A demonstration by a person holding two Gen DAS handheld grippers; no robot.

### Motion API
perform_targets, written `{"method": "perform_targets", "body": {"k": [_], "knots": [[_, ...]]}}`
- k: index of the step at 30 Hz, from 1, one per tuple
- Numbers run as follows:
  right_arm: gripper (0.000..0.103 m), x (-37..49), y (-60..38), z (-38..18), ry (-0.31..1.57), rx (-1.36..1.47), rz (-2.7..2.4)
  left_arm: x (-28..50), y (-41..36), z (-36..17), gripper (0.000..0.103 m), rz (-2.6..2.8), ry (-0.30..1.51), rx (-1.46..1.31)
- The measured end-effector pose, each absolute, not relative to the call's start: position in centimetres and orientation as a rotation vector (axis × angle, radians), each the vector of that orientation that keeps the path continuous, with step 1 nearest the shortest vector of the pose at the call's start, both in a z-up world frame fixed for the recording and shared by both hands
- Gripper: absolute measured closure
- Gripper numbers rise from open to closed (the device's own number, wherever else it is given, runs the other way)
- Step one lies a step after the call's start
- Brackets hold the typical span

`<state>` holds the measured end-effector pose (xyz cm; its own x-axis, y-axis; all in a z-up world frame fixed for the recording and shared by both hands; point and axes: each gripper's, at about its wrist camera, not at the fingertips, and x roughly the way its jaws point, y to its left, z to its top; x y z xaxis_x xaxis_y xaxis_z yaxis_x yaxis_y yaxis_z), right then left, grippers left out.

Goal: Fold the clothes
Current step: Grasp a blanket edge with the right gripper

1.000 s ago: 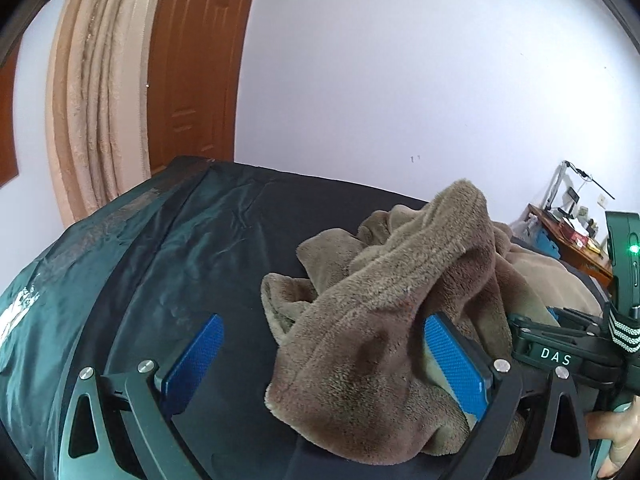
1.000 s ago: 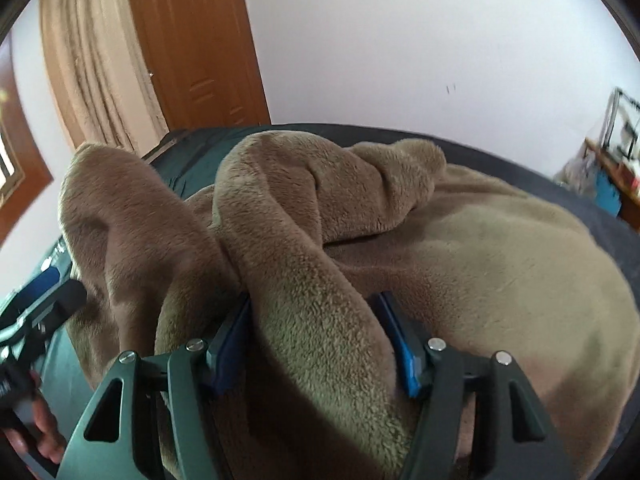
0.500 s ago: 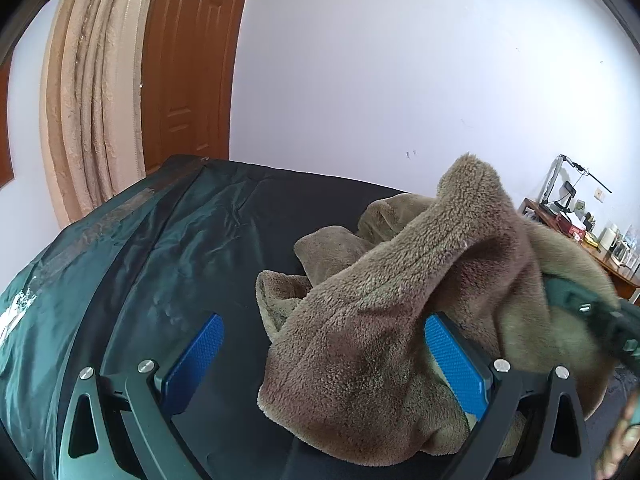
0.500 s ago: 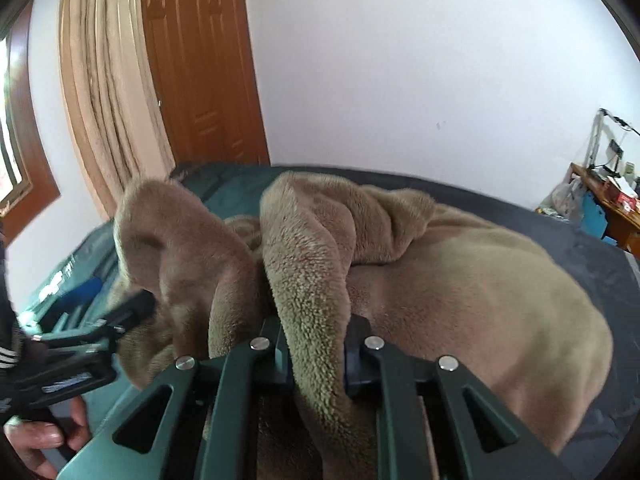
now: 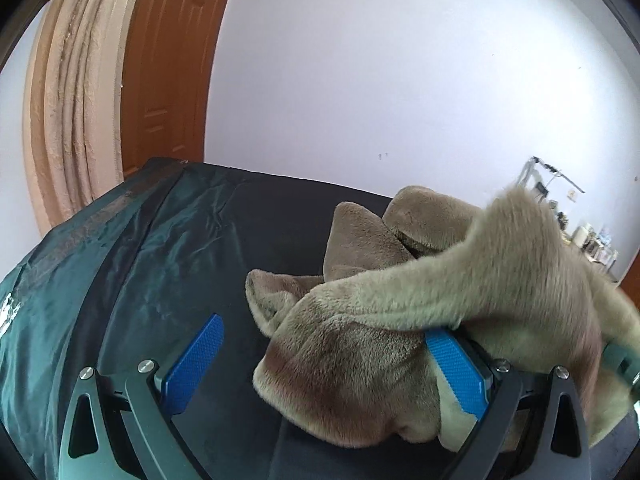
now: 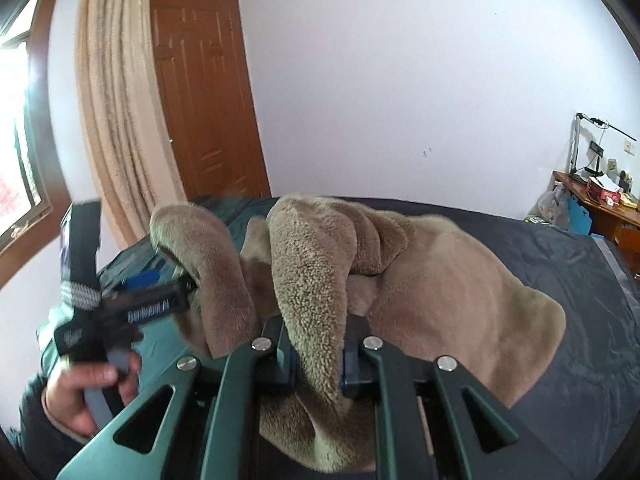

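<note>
1. The brown fleece garment (image 6: 440, 292) is lying bunched on the dark bed (image 6: 580, 264) — plush, thick, with one fold lifted.
2. The right gripper (image 6: 316, 354) is pinching that raised fold, its jaws clamped on the fleece.
3. The left gripper (image 5: 320, 364) is sitting at the garment's edge — jaws standing wide apart, fleece draping over one blue pad (image 5: 456, 368).
</note>
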<state>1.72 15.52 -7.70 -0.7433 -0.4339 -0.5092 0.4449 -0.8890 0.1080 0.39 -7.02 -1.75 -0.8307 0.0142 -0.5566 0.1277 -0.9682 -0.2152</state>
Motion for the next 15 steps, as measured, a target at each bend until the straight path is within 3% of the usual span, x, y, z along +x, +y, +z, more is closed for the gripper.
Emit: {"method": "perform_targets", "body": {"k": [15], "knots": [[0.088, 6.5, 13.6, -13.5, 0.067, 0.926, -2.36, 5.8, -4.9, 3.2, 0.001, -3.078, 0.364, 0.907]]}}
